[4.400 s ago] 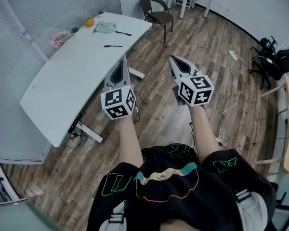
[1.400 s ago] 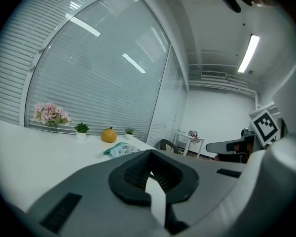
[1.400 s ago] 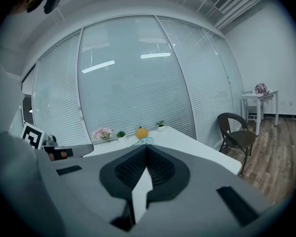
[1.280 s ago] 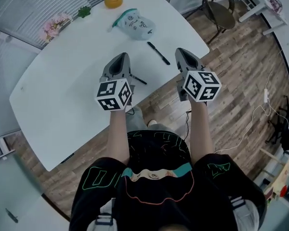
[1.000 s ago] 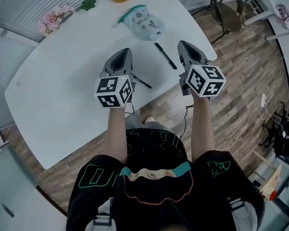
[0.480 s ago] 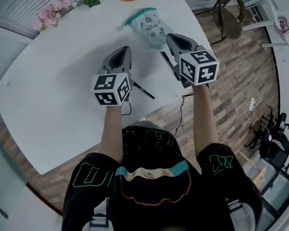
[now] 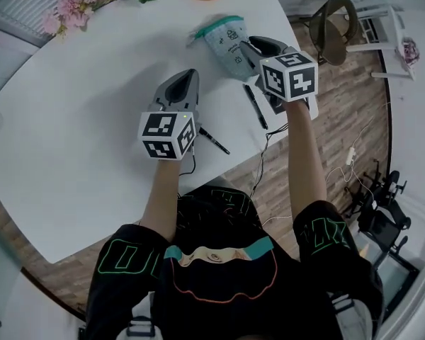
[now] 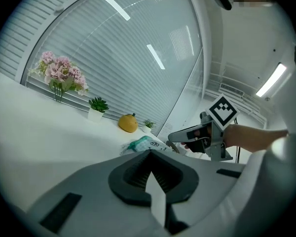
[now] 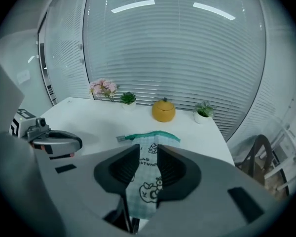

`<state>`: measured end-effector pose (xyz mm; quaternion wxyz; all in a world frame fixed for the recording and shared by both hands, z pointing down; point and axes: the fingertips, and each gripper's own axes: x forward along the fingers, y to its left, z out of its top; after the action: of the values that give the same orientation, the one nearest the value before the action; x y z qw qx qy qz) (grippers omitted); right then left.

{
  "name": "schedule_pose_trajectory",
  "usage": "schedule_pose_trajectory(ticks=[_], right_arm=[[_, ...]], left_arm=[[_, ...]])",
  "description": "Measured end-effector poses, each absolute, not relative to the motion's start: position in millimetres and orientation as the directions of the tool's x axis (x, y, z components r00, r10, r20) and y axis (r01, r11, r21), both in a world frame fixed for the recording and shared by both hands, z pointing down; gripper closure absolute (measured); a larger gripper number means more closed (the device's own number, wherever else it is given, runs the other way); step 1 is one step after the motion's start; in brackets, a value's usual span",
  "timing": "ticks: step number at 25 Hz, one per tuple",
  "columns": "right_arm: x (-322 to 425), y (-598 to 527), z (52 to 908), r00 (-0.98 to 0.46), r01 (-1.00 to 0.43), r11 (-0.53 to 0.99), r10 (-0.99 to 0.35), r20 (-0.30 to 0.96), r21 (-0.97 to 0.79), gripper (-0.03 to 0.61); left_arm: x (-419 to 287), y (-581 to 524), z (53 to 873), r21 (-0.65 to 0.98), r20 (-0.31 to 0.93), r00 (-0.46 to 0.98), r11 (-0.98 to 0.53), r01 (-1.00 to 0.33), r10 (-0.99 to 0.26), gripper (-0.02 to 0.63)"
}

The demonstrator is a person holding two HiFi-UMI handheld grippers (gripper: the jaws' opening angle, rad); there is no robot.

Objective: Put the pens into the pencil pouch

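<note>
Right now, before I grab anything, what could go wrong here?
The right pen and the left pen lie close to the edge of the table; a clumsy nudge could roll one onto the floor. The pouch lies flat and loose, so it may slide when a pen is pushed in.

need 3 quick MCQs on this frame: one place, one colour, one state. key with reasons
1. The pencil pouch lies:
A. on the chair
B. on the white table
C. on the floor

2. The flowers at the table's far edge are:
A. pink
B. blue
C. black

3. Both pens are:
A. zipped inside the pouch
B. lying loose on the table
C. standing in a cup

Key:
1 B: the head view shows the pouch flat on the tabletop.
2 A: the blooms are pink in the head view and both gripper views.
3 B: both pens lie bare on the tabletop near its front edge, outside the pouch.
</note>
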<state>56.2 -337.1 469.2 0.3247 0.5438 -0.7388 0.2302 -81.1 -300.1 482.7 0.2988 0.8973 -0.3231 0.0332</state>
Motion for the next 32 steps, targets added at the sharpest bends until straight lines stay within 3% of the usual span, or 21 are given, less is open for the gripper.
schedule_pose_trajectory(ticks=[5, 14, 20, 28, 32], right_arm=[[48, -364, 487, -0.233, -0.945, 0.322, -0.553, 0.800, -0.053, 0.366], [50, -399, 526, -0.165, -0.946, 0.322, -0.389, 0.906, -0.034, 0.279], [55, -406, 564, -0.101, -0.940, 0.340, -0.262, 0.960, -0.006, 0.262], [57, -402, 570, -0.162, -0.956, 0.281, -0.278, 0.947, -0.081, 0.267], [51, -399, 570, -0.163, -0.948, 0.308, -0.254, 0.953, -0.080, 0.340]], left_arm=[[-87, -305, 479, 0.529, 0.224, 0.792, -0.612, -0.588, -0.568, 0.617], [-103, -316, 491, 0.574, 0.206, 0.783, -0.575, -0.582, -0.587, 0.617], [-113, -323, 495, 0.593, 0.198, 0.774, -0.555, -0.583, -0.601, 0.617], [-116, -323, 484, 0.601, 0.165, 0.771, -0.557, -0.573, -0.615, 0.617], [-114, -321, 482, 0.597, 0.171, 0.765, -0.553, -0.582, -0.620, 0.617]])
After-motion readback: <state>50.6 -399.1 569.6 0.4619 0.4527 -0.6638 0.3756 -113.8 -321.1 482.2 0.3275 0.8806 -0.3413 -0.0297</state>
